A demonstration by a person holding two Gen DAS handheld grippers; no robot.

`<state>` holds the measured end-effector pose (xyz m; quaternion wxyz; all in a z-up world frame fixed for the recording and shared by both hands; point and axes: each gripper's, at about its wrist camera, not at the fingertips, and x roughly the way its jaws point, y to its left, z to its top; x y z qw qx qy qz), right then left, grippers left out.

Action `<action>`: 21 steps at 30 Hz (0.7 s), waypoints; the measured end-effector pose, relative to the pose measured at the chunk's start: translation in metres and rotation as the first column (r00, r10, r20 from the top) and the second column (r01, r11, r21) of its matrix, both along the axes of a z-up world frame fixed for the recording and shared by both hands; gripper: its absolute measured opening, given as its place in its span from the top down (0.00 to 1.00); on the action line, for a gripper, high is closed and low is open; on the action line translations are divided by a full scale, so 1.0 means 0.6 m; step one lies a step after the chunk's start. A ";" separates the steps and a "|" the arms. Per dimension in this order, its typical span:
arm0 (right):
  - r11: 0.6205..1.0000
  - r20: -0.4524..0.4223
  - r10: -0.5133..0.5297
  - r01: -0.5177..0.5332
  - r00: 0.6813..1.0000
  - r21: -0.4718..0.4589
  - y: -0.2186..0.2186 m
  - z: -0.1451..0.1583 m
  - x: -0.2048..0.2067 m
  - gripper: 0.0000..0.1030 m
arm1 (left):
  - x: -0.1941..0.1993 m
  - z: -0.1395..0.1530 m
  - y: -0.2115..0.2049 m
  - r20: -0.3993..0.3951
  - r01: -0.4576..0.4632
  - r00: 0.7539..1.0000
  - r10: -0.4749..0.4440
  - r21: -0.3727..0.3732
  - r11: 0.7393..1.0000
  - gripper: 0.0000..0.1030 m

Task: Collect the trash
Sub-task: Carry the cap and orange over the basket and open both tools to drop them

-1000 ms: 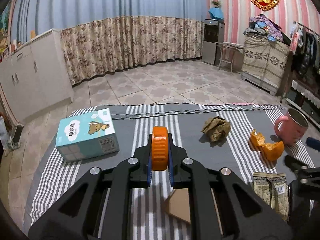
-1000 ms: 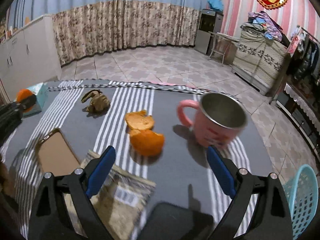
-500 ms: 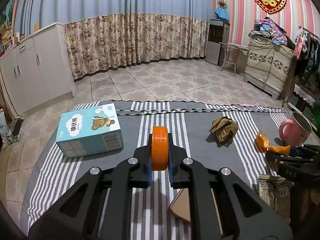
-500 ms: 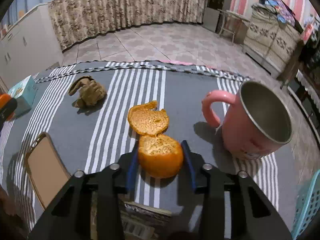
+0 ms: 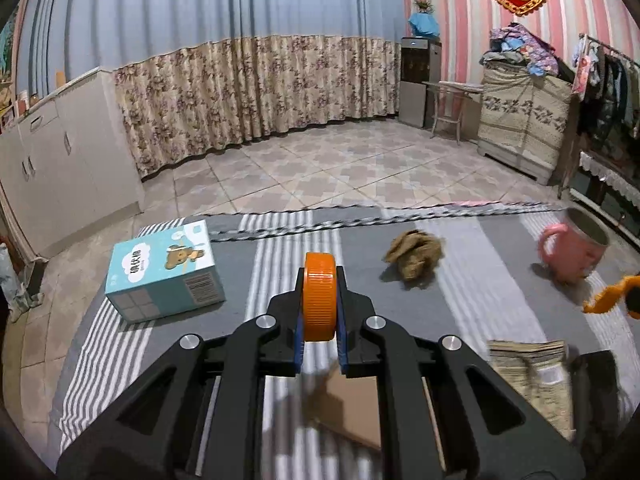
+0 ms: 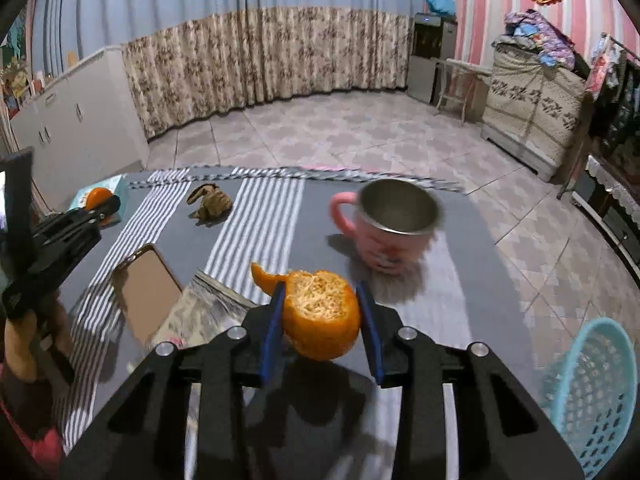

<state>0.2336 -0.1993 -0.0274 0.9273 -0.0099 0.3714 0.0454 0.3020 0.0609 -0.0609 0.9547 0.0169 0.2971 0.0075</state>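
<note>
Grey striped cloth covers the table (image 6: 460,280), and the right gripper (image 6: 320,320) has just been closing its blue fingers (image 6: 272,324) onto the hollow orange mandarin peel (image 6: 320,316), now pinched and clear of the cloth. Hold it gently, travel level to the turquoise plastic basket (image 6: 592,392) near right. Left gripper (image 5: 319,320) clamps an orange ribbed bottle cap (image 5: 319,296).

both views are taken from low over the striped table (image 5: 460,264), facing the curtain (image 6: 260,60); the pink mug (image 5: 572,254) is shared.
</note>
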 end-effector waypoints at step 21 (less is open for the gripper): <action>0.916 0.142 -0.392 0.400 0.909 -0.030 -0.409 0.000 -0.207 0.66 | -0.152 0.088 -0.345 0.043 0.300 0.954 -0.298 -0.034 0.953 0.90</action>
